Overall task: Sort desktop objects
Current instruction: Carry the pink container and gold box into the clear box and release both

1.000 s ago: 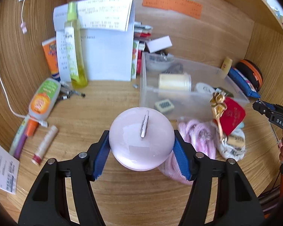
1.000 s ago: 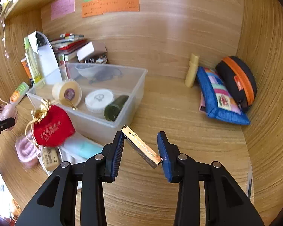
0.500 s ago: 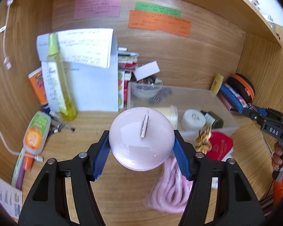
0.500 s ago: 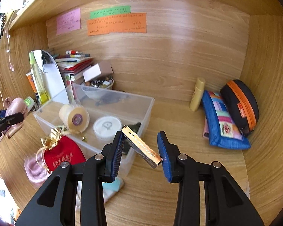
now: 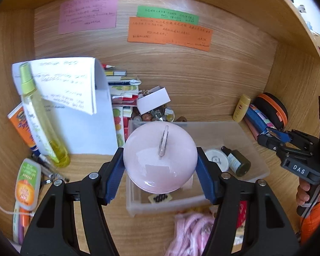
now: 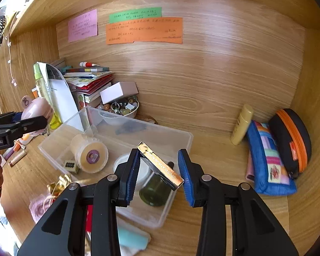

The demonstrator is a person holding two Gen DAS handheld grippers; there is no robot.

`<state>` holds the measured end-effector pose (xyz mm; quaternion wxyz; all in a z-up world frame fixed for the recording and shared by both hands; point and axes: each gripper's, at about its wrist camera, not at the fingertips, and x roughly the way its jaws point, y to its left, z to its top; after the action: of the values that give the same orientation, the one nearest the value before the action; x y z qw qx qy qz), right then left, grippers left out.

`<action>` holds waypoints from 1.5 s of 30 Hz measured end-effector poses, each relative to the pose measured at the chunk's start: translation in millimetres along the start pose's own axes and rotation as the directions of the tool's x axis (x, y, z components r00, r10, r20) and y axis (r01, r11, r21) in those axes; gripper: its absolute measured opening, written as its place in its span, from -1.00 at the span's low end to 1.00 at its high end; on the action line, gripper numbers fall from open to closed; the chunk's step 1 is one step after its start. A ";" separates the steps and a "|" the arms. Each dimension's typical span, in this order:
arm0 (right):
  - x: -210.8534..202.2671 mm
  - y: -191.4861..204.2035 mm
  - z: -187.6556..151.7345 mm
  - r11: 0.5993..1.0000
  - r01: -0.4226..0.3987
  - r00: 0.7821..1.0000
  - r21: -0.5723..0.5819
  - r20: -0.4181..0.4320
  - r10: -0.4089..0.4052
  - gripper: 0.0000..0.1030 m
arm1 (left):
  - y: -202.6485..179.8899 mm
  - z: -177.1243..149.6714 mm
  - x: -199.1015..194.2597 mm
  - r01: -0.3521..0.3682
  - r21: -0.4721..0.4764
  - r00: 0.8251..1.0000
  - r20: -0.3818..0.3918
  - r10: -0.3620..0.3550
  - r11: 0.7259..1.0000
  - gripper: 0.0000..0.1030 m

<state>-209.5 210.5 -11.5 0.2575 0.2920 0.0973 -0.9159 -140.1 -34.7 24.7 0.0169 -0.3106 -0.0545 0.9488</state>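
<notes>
Our left fingers (image 5: 160, 166) clamp a round pink case (image 5: 160, 160) above the clear bin (image 5: 251, 149); we should lower it level into open floor. Our right fingers (image 6: 159, 175) pinch a gold bar (image 6: 161, 166) skewed over that bin; release low.

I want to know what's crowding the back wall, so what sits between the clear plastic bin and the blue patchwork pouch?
In the right wrist view, a small yellow bottle leans against the back wall between the clear plastic bin and the blue patchwork pouch; otherwise bare wooden desk.
</notes>
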 end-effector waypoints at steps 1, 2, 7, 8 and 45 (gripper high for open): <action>2.9 0.9 2.2 1.000 0.001 1.000 -0.003 -0.001 -0.001 -0.35 | 0.3 2.5 3.4 0.006 0.001 1.000 -0.003 -0.006 1.000 0.23; 6.2 1.6 4.5 1.000 0.000 1.000 -0.007 -0.003 0.000 -0.35 | 0.8 5.2 7.6 0.013 0.001 1.000 -0.008 -0.013 1.000 0.23; 26.9 2.0 14.6 1.000 0.002 1.000 -0.009 -0.024 -0.002 -0.35 | -1.8 17.6 33.4 0.037 0.006 0.998 -0.042 -0.036 0.999 0.23; 32.5 2.0 16.5 1.000 0.002 0.999 -0.010 -0.032 -0.003 -0.35 | -2.4 19.4 38.3 0.038 0.007 0.998 -0.048 -0.037 0.999 0.23; 131.2 13.4 15.5 0.967 0.025 0.938 -0.253 -0.329 -0.110 -0.34 | -14.1 15.4 129.9 0.050 0.082 0.946 -0.323 -0.021 0.995 0.23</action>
<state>-301.4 139.6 -76.1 0.2389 0.4082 0.2627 -0.8410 -253.9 -13.5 -37.7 0.0567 -0.4589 -0.0141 0.8865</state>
